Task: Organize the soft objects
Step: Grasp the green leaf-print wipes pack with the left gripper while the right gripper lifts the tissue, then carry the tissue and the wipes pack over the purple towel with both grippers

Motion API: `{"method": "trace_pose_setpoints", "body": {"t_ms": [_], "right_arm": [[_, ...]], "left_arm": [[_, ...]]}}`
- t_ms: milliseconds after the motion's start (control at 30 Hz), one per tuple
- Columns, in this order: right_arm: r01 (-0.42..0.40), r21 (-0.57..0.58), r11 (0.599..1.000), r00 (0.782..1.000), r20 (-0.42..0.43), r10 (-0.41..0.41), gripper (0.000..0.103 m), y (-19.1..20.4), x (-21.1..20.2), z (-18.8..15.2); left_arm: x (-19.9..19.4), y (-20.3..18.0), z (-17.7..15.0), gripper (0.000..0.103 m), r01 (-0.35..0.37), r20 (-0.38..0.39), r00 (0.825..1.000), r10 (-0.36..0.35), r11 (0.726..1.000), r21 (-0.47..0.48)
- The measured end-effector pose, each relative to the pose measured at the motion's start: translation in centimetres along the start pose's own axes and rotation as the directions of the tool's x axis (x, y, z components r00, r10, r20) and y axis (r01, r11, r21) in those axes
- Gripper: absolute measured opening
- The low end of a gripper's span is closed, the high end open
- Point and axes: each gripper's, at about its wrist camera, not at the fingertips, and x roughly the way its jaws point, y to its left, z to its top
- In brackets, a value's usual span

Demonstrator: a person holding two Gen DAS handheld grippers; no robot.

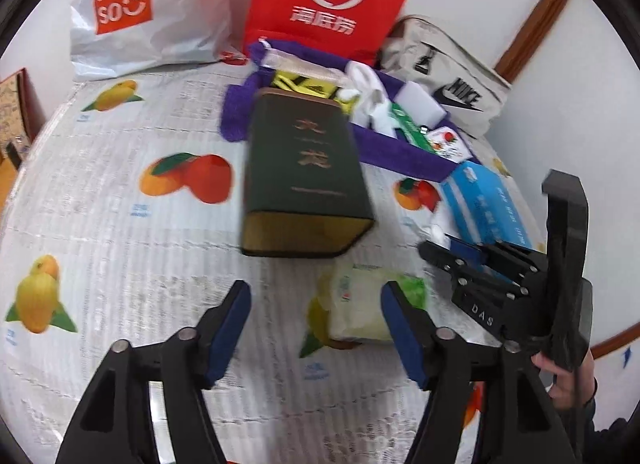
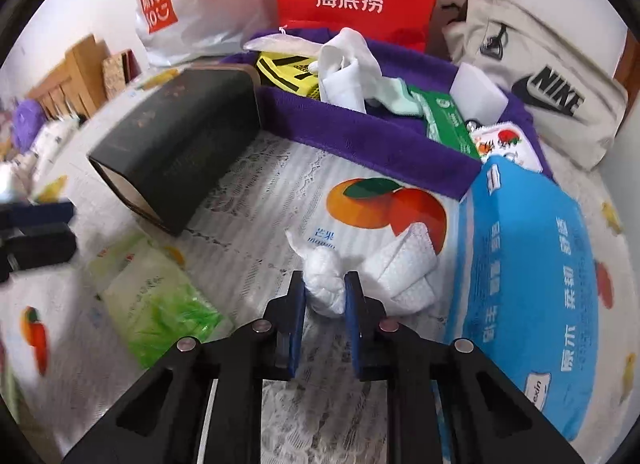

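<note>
1. The right gripper [image 2: 325,290] was clamped on a crumpled white tissue [image 2: 325,284], found at 6 o'clock of the purple tray [image 2: 360,140].
2. The left gripper [image 1: 316,300] was held agape above the tablecloth [image 1: 140,256], nothing gripped.

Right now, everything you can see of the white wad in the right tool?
The wad is a crumpled white tissue or paper towel with a dimpled texture, twisted into a lumpy roll with a thin tail pointing up-left. It lies on the fruit-print cloth, pinched between the blue pads of the right tool, which look closed on its sides. A folded white sheet of like material lies against its right. The blue pack sits further right, apart from it.
</note>
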Motion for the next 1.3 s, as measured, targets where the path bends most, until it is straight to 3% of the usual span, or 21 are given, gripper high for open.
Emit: {"method": "trace_pose_setpoints", "body": {"t_ms": [400, 600, 700, 767, 800, 900, 1300], "right_arm": [[-0.004, 0.007, 1.000, 0.991, 0.133, 0.003, 0.018, -1.4, -7.5, -0.7], [-0.005, 0.043, 0.999, 0.984, 0.177, -0.003, 0.018, -2.9, -9.5, -1.1], [-0.009, 0.052, 0.999, 0.984, 0.179, 0.000, 0.018, -3.3, -9.6, -1.2], [-0.016, 0.053, 0.998, 0.983, 0.182, 0.006, 0.018, -3.5, -9.6, -1.3], [-0.016, 0.055, 0.998, 0.983, 0.184, 0.006, 0.018, -3.5, -9.7, -1.3], [-0.027, 0.057, 0.998, 0.982, 0.187, 0.016, 0.018, -3.9, -9.8, -1.4], [-0.030, 0.066, 0.997, 0.970, 0.241, 0.013, 0.018, -5.4, -11.7, -0.7]], "left_arm": [[4.1, -5.2, -2.2, 0.078, 0.041, -0.063, 0.997, -0.035, 0.994, 0.105], [5.6, -6.6, -2.5, 0.083, -0.064, -0.060, 0.995, 0.074, 0.986, 0.152], [5.8, -6.6, -2.2, 0.083, -0.095, -0.060, 0.993, 0.105, 0.983, 0.156], [5.9, -6.7, -2.0, 0.078, -0.116, -0.060, 0.990, 0.127, 0.980, 0.164], [5.9, -6.8, -2.0, 0.072, -0.114, -0.059, 0.990, 0.125, 0.979, 0.168], [5.6, -6.8, -1.8, 0.069, -0.119, -0.058, 0.990, 0.130, 0.980, 0.160], [0.7, -8.7, -0.6, 0.068, -0.105, 0.023, 0.994, 0.103, 0.979, 0.173]]}}
